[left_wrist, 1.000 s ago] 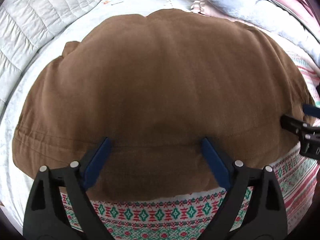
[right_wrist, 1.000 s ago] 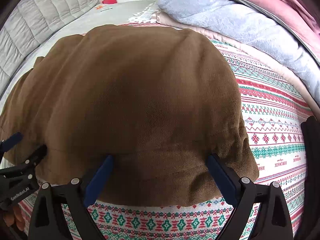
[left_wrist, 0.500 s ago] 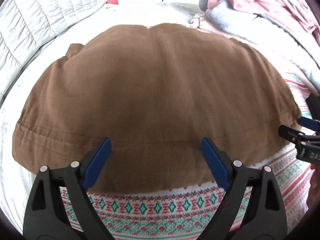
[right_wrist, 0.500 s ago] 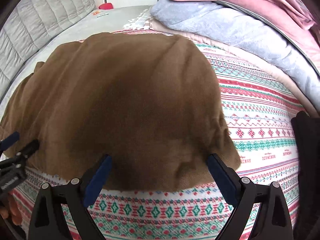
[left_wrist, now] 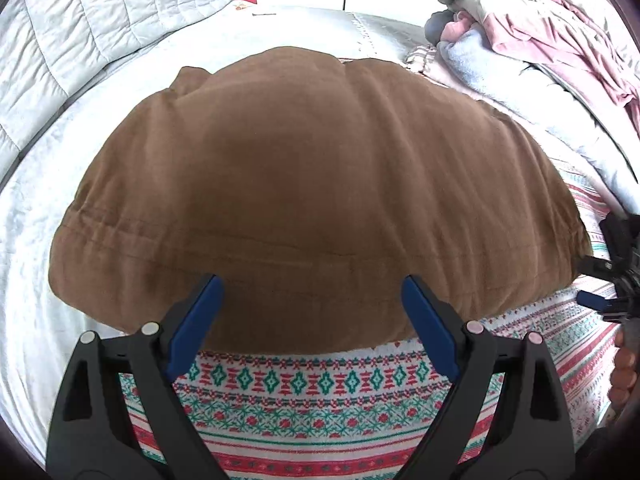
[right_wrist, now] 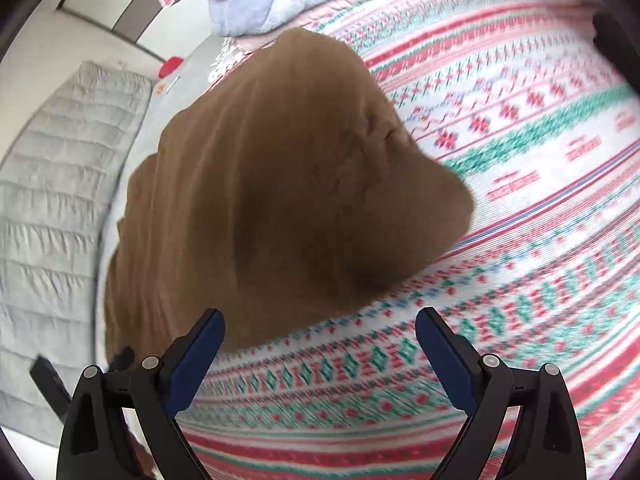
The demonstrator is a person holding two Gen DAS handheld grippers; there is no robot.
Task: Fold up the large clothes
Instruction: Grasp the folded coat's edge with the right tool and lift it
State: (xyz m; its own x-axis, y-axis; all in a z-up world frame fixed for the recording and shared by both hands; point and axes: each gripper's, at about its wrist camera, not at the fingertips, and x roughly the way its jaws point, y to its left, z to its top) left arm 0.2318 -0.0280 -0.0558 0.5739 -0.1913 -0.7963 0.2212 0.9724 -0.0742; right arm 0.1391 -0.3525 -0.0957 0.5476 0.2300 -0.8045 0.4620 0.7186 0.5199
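Brown garment [left_wrist: 312, 192] flat on patterned blanket [left_wrist: 320, 412] — both grippers apparently empty.

A bedroom in a home. A wide bed fills both views, its pale grey sheet [left_wrist: 48, 208] partly covered by a knitted blanket [left_wrist: 320, 396] patterned in red, green and white. At ten o'clock runs a quilted light grey padded headboard [left_wrist: 80, 20]. At two o'clock lies a heap of pink and pale blue bedding and clothes [left_wrist: 532, 40]. A folded brown garment [left_wrist: 312, 184] rests mid-bed.
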